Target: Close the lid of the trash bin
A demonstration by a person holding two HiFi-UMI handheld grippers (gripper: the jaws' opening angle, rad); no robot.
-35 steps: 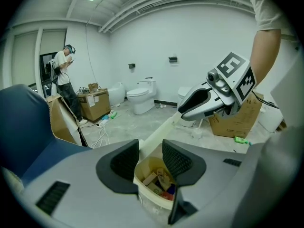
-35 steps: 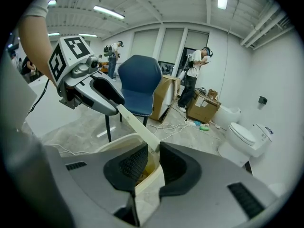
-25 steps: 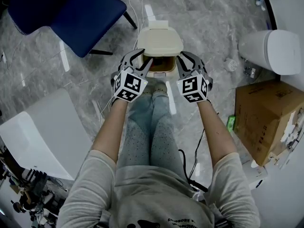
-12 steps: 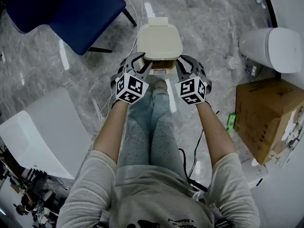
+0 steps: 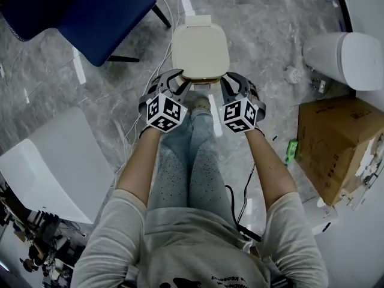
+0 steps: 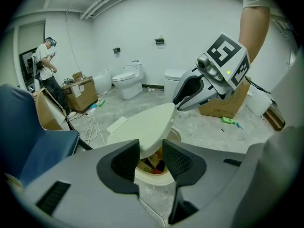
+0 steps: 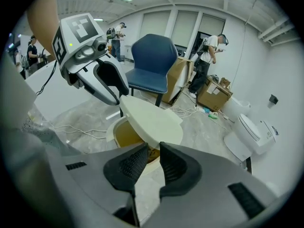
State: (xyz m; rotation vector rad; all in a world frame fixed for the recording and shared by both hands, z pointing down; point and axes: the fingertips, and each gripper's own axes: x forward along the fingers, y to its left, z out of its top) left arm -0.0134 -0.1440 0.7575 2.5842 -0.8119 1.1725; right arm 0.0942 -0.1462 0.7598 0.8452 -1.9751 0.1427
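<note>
**Lid's free edge in both claws, hinge at the far end**

We have the left gripper (image 6: 151, 146) and the right gripper (image 7: 153, 148) each closed on the near rim of the lid (image 5: 201, 50), as far as we can read the views. One sits at each near corner, so neither hand is nearer than the other.

In the head view the lid sits at upper centre, just above both claws. Its long axis runs straight up the frame to the hinge tab (image 5: 198, 20).

In both gripper views the near edge stands clear of the rim of the trash bin (image 7: 124, 136). A wedge of the opening and some rubbish (image 6: 154, 165) show beneath it.

We judge that the coming move turns on this: the rim lies directly under our jaws. The edge should therefore go down, swinging about the far hinge, with both hands kept level so the lid does not twist.
</note>
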